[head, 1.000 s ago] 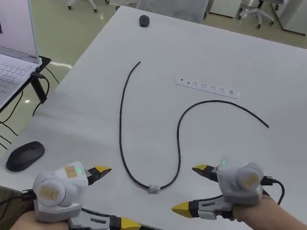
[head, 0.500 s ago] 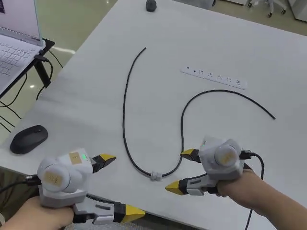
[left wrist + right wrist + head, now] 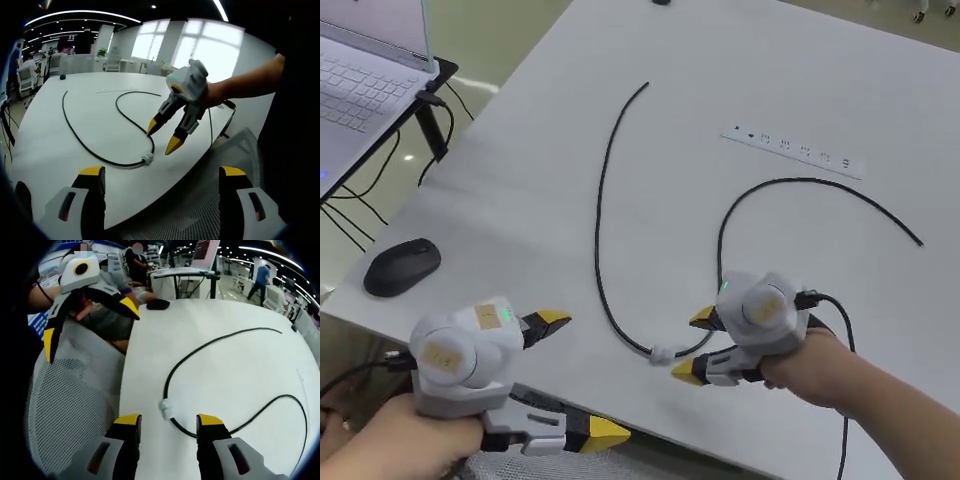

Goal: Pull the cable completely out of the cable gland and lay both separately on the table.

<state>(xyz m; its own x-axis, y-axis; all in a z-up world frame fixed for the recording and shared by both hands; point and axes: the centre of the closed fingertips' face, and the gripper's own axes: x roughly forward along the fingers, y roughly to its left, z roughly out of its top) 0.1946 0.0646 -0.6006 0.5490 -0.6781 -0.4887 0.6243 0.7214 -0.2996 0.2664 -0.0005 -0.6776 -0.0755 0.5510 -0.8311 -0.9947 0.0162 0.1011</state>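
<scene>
Extraction not started, by the look of it: the cable gland (image 3: 663,353) sits threaded on the black cable (image 3: 605,210), at its bend near the table's (image 3: 520,180) front edge. Right gripper (image 3: 691,345) is wide and empty, just beside the gland. Left gripper (image 3: 582,375) is wide and empty, off the edge. Pull-out and separate placement are outstanding.

The left hand (image 3: 405,445) is gripping the left gripper (image 3: 582,375) low at the near side, its jaws standing wide apart and pointing to the right. The right hand (image 3: 798,362) is holding the right gripper (image 3: 691,346) farther forward — jaws parted, though less widely, yellow tips aiming left and slightly downward. The right forearm (image 3: 890,420) is reaching in from the lower right — the two grippers are facing each other, not touching.
</scene>
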